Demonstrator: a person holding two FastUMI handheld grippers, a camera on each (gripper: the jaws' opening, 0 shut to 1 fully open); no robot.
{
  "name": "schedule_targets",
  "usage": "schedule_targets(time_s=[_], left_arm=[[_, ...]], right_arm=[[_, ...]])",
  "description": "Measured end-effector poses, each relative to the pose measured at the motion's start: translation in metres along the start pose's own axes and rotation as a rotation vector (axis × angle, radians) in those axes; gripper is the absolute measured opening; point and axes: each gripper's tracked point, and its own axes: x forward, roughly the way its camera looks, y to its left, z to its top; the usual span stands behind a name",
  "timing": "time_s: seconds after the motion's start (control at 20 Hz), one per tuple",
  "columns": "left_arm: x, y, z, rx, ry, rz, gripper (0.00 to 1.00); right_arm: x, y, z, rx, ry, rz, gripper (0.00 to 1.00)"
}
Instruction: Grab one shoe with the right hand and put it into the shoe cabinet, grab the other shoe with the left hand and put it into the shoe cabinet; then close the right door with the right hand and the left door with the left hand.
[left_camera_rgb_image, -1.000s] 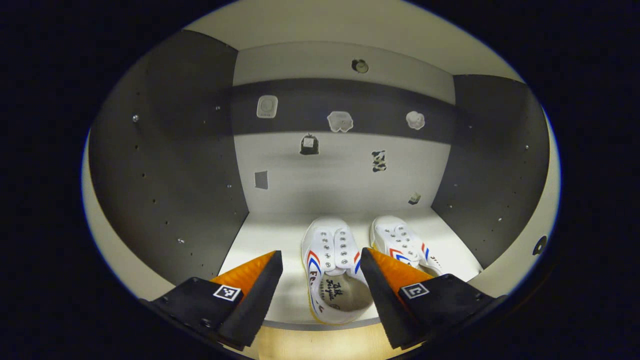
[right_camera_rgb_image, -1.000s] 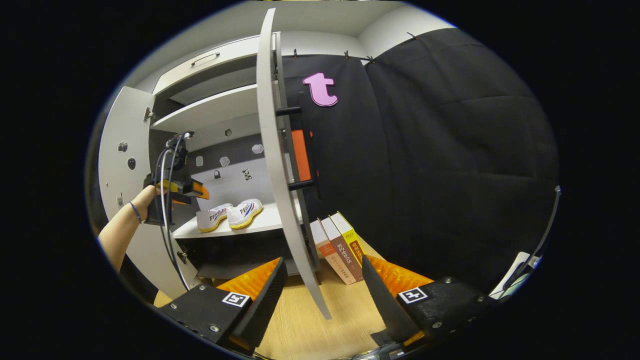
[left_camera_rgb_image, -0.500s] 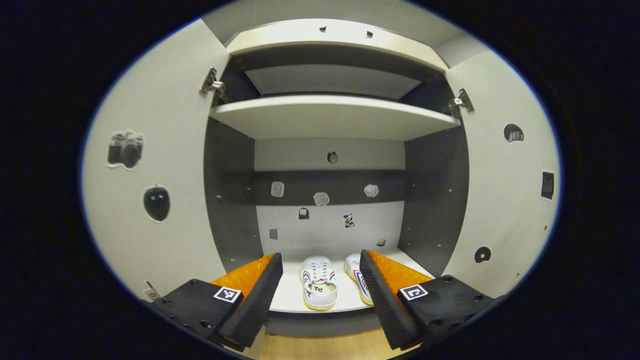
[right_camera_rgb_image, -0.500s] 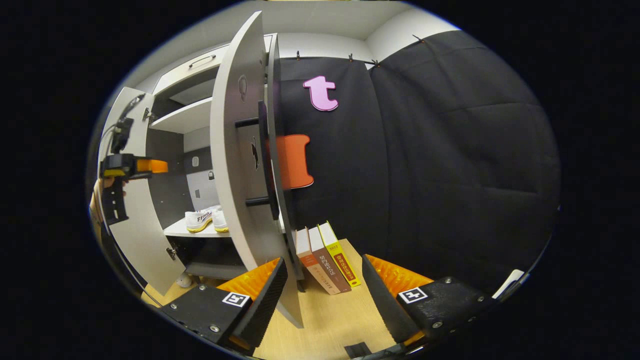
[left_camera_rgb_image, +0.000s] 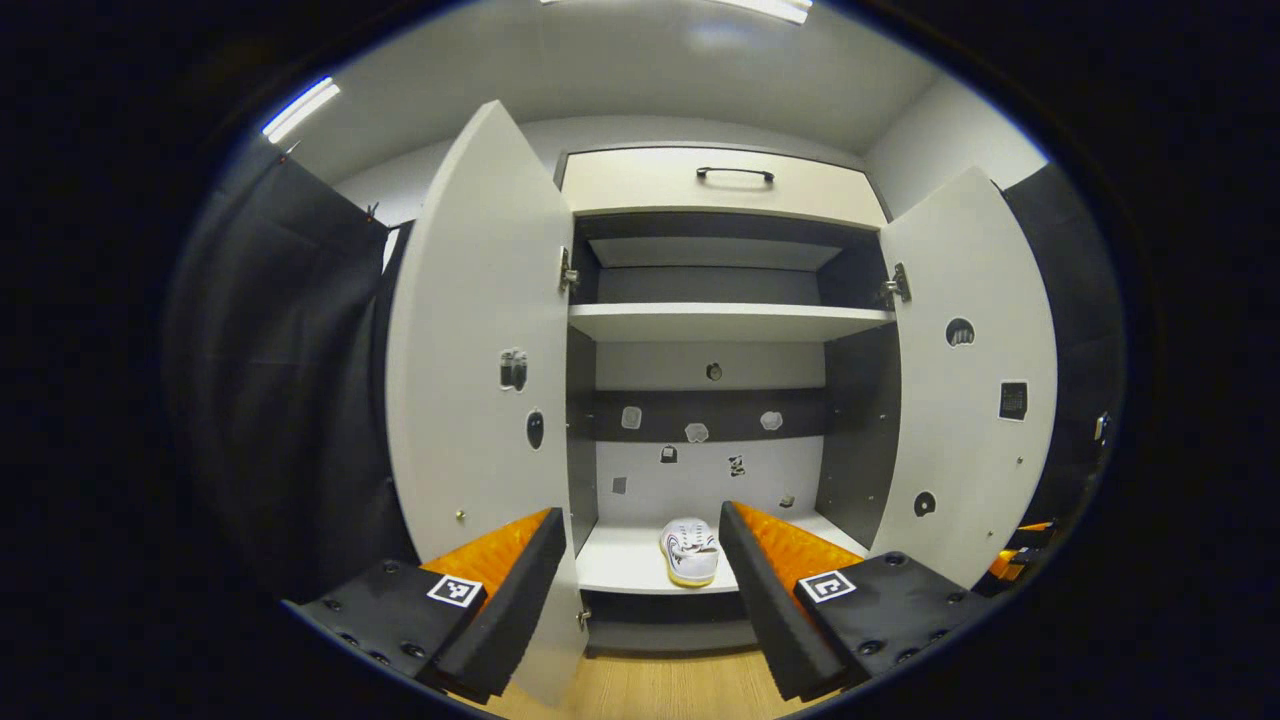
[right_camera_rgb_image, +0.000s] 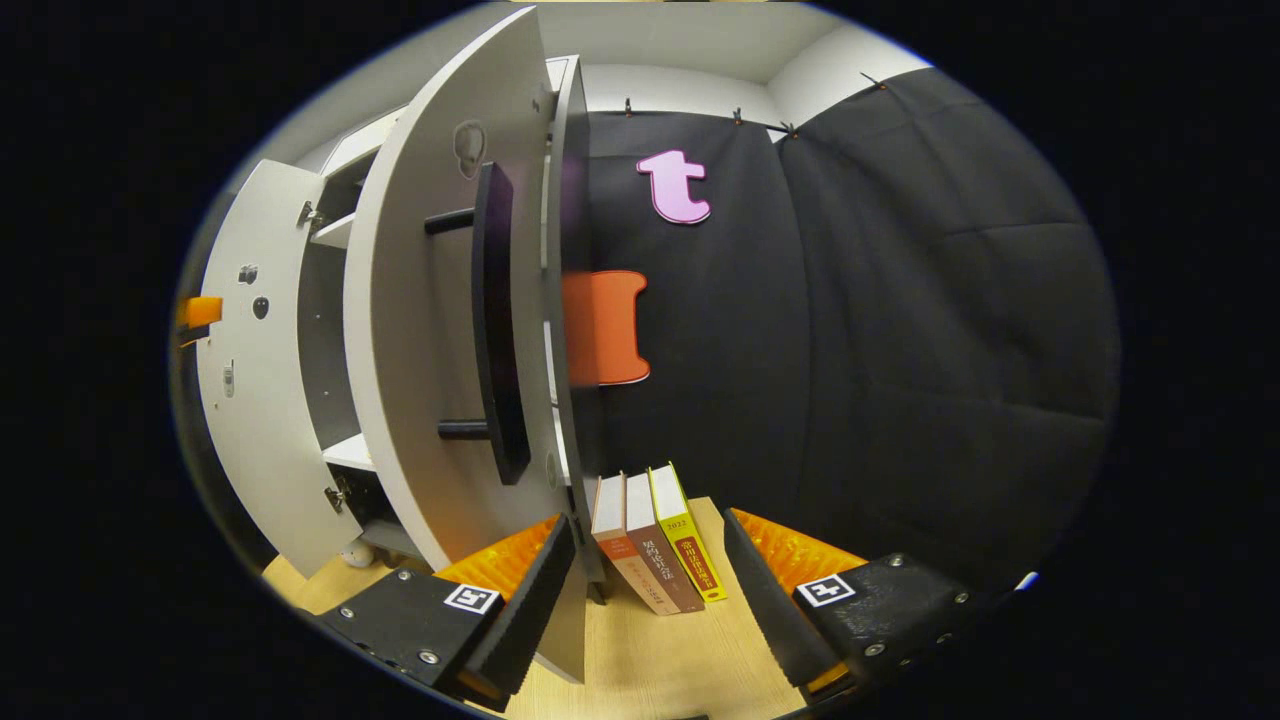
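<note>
Shoes shelved, both doors yet to be closed.

One white shoe (left_camera_rgb_image: 690, 548) is seen on the lower shelf (left_camera_rgb_image: 620, 565) of the shoe cabinet (left_camera_rgb_image: 720, 185); the second is judged to be hidden behind a finger. The left door (left_camera_rgb_image: 470, 340) and right door (left_camera_rgb_image: 965, 370) stand open. The left gripper (left_camera_rgb_image: 640, 585) is held wide open and empty before the cabinet; the right gripper (right_camera_rgb_image: 645, 590) is likewise spread and empty, near the right door's handle (right_camera_rgb_image: 495, 320) but not gripping it.

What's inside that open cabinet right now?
On the cabinet's lower shelf sits one white shoe. The left tongs' finger covers the shelf beside it, so a second shoe can't be confirmed.
</note>
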Motion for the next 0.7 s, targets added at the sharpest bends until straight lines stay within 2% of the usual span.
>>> schedule_targets(time_s=[0.2, 0.25, 0.3, 0.35, 0.7], left_arm=[[-0.034, 0.046, 0.004, 0.005, -0.017, 0.072, 0.99], [-0.041, 0.054, 0.005, 0.010, -0.017, 0.088, 0.94], [-0.046, 0.063, 0.006, 0.011, -0.018, 0.101, 0.96], [-0.052, 0.071, 0.006, 0.009, -0.018, 0.110, 0.94], [-0.066, 0.122, 0.011, 0.016, -0.016, 0.102, 0.94]], right_arm=[[0.002, 0.008, 0.001, 0.005, 0.002, 0.012, 0.93], [0.003, 0.009, 0.001, 0.009, 0.001, 0.014, 0.93], [0.004, 0.011, 0.001, 0.011, 0.006, 0.009, 0.93], [0.003, 0.010, -0.001, 0.009, 0.009, 0.004, 0.92], [-0.002, 0.023, 0.004, -0.027, -0.010, -0.066, 0.90]])
